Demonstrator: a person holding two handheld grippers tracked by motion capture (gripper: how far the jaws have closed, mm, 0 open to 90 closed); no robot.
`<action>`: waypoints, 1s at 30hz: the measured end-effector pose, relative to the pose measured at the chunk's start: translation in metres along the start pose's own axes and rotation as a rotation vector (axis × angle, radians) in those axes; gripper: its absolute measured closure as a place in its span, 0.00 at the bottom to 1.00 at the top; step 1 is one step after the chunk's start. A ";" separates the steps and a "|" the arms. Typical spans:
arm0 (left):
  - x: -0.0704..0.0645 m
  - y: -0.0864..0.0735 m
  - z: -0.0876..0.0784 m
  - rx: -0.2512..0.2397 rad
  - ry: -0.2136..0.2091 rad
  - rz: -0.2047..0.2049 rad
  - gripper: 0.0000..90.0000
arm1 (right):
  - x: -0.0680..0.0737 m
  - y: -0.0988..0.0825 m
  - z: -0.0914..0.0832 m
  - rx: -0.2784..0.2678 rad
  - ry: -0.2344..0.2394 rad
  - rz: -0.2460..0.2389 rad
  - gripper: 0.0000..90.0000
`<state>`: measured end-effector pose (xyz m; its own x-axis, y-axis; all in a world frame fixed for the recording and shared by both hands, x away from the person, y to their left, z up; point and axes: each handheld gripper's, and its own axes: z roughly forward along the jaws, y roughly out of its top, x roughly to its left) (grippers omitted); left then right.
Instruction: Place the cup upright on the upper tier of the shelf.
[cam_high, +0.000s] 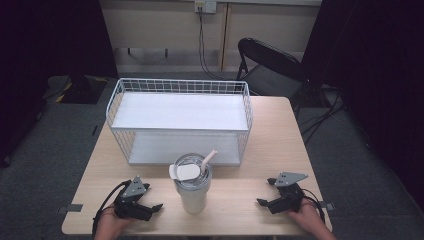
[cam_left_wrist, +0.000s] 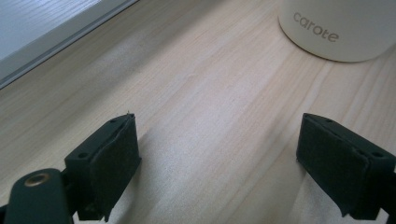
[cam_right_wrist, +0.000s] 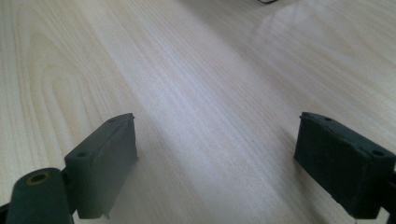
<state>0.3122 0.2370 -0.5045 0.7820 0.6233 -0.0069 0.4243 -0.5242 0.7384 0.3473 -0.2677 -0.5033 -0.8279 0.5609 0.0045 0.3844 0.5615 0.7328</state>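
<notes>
A cream tumbler (cam_high: 192, 192) with a clear lid and a pale pink straw (cam_high: 208, 160) stands upright near the table's front edge, between both grippers. Its base, marked "carote" (cam_left_wrist: 336, 28), shows at the top right of the left gripper view. My left gripper (cam_high: 152, 202) rests low at the tumbler's left, open, jaws wide apart over bare wood (cam_left_wrist: 215, 130). My right gripper (cam_high: 265, 192) sits to the tumbler's right, open as well, with nothing between its jaws (cam_right_wrist: 215, 140).
A white wire two-tier shelf rack (cam_high: 180, 122) stands behind the tumbler across the middle of the wooden table (cam_high: 280, 130); its base edge (cam_left_wrist: 51, 37) lies at the upper left of the left gripper view. A black folding chair (cam_high: 270, 65) stands behind the table.
</notes>
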 end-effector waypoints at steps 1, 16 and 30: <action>0.000 0.000 0.000 0.002 -0.004 0.002 0.14 | 0.000 0.000 0.000 0.000 0.000 0.000 0.14; -0.018 0.017 -0.002 -0.082 -0.099 0.028 0.19 | 0.000 0.000 0.000 -0.001 0.000 0.001 0.14; -0.039 0.040 -0.002 -0.200 -0.197 0.059 0.19 | 0.000 0.000 0.000 0.001 -0.001 -0.001 0.14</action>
<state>0.2981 0.1926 -0.4734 0.8847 0.4598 -0.0766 0.2922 -0.4189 0.8597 0.3472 -0.2677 -0.5033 -0.8277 0.5612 0.0027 0.3839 0.5628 0.7320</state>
